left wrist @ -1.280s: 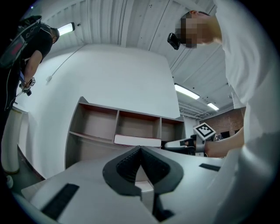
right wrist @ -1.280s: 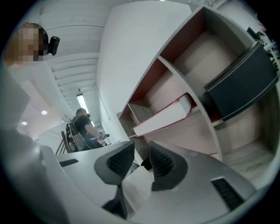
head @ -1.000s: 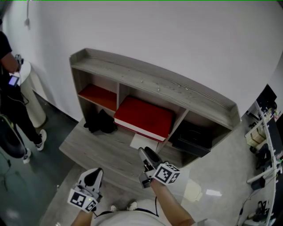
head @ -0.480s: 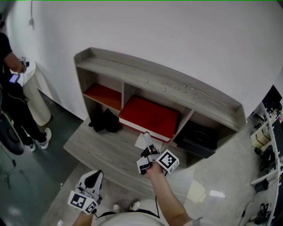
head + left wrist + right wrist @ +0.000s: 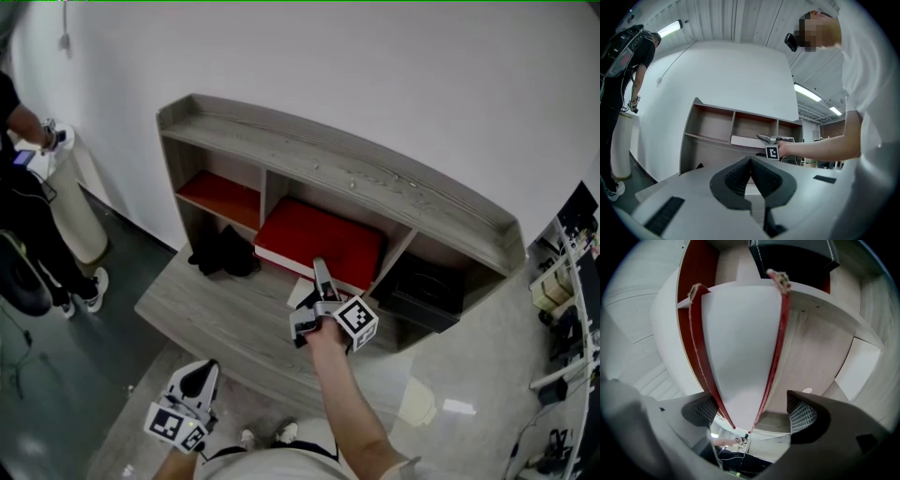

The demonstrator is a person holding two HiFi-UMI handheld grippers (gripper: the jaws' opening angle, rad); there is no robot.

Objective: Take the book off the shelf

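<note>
- The right gripper [image 5: 317, 286] has been moved forward from over the low board to the front of the flat red book with white pages [image 5: 319, 239]. It has also been rolled onto its side.
- Its jaws have just been opening and are now being held wide apart.
- The near corner of the book is being framed between the two pads, but it is not being pressed by them.
- The book is being kept flat in the middle box of the grey wooden shelf [image 5: 375, 183], and its front edge is being reached by the right gripper.
- A white sheet of paper [image 5: 300, 292] is being left on the low board, just under that gripper.
- A black box [image 5: 422, 291] is being kept in the box to the right.
- The left gripper [image 5: 197, 373] is being held low and well back from the shelf. Its jaws are pressed together with nothing in them.
</note>
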